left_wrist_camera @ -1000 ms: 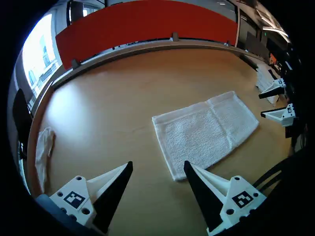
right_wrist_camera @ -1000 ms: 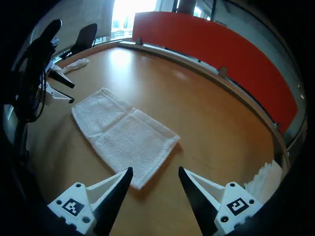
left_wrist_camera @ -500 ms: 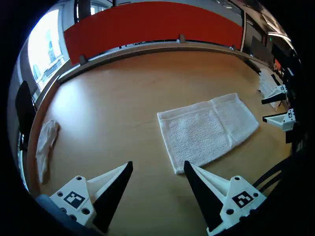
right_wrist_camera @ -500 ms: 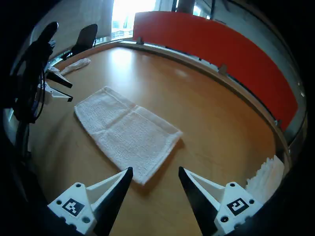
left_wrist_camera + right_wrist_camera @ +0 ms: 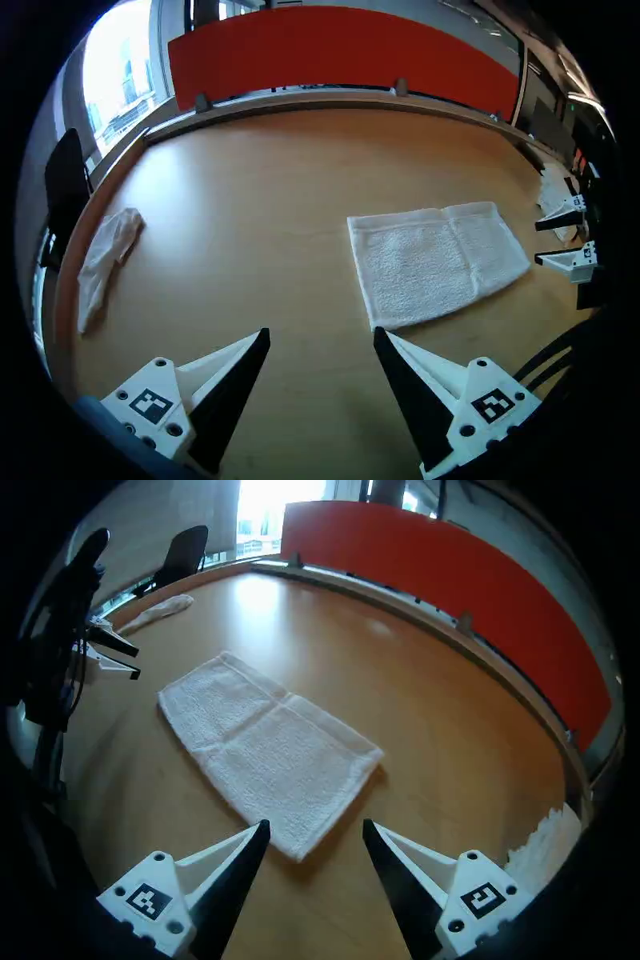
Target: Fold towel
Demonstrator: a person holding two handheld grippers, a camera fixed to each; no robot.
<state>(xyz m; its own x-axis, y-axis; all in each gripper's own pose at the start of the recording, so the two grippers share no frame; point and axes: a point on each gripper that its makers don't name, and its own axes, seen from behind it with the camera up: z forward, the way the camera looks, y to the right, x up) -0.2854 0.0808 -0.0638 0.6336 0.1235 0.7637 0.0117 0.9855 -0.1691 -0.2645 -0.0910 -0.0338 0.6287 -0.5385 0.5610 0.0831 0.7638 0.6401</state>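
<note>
The white terry towel [image 5: 268, 748] lies flat on the desk [image 5: 448, 744]; it looks soft, light and floppy, best pinched at its corners. The left gripper [image 5: 320, 332] and right gripper [image 5: 316, 824] hover, jaws wide and empty.

Wooden table [image 5: 240, 200] bearing a flat white towel [image 5: 436, 260] and, near one edge, a crumpled cloth [image 5: 108, 252]

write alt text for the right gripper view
A white rectangular terry towel lies flat on a light wooden table, just ahead of the open right tool. The left tool hovers open beside the towel's far end, with a crumpled white cloth and a long red partition panel beyond.
</note>
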